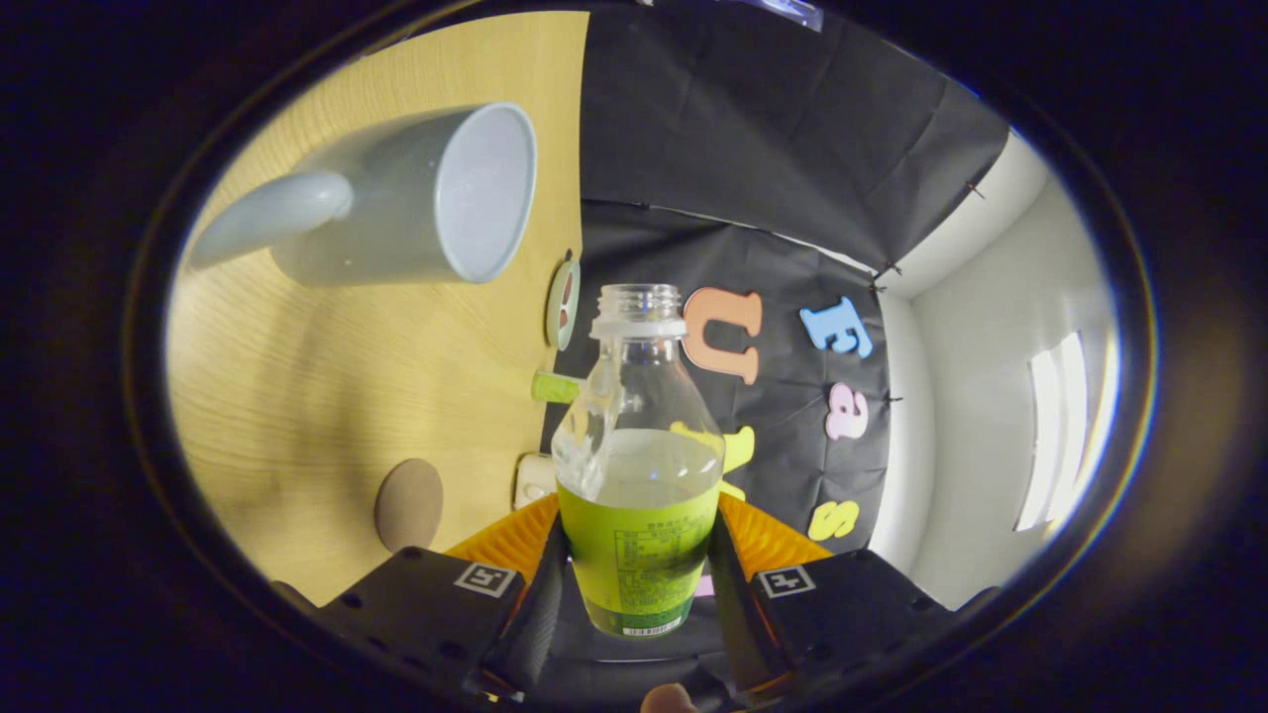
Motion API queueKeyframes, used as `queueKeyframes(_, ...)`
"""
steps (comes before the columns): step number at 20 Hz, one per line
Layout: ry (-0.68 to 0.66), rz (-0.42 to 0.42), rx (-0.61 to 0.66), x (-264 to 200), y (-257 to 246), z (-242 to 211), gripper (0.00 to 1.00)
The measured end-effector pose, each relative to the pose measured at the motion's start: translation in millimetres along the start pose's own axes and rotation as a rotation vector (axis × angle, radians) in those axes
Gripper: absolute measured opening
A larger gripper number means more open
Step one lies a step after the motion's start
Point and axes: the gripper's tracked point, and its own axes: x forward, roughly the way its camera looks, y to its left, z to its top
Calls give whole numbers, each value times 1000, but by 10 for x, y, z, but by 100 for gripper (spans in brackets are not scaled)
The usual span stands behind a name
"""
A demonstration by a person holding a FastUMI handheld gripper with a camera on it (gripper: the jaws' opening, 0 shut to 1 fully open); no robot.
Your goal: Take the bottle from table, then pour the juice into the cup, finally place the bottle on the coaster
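Nearest you, your gripper (639,569) has its two fingers closed on the one bottle (639,475), one finger pressed against each side of its green label, so the bottle sits held between them and lifted off the table. The bottle has no cap on its clear neck, and the juice inside reaches up to about the shoulder, just above the top of the label. The whole scene is rolled sideways for you, so the wooden table (297,396) stands to the left of the bottle like a wall. On that table you have one cup (416,203), a pale grey mug with its handle pointing away from the bottle and its open mouth facing towards the bottle's side; it sits well beyond the fingers and apart from the bottle's mouth. You also have one round brown coaster (408,503) lying flat on the table just beside the left finger, with nothing on it. Further along the table edge there are three small things: a round disc (562,302), a green piece (555,386) and a white block (535,480), too small to tell what they are.
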Motion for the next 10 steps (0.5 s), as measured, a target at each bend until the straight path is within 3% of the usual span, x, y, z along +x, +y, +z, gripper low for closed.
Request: queueKeyframes(10, -14, -22, -90, -33, -160, -9, 74)
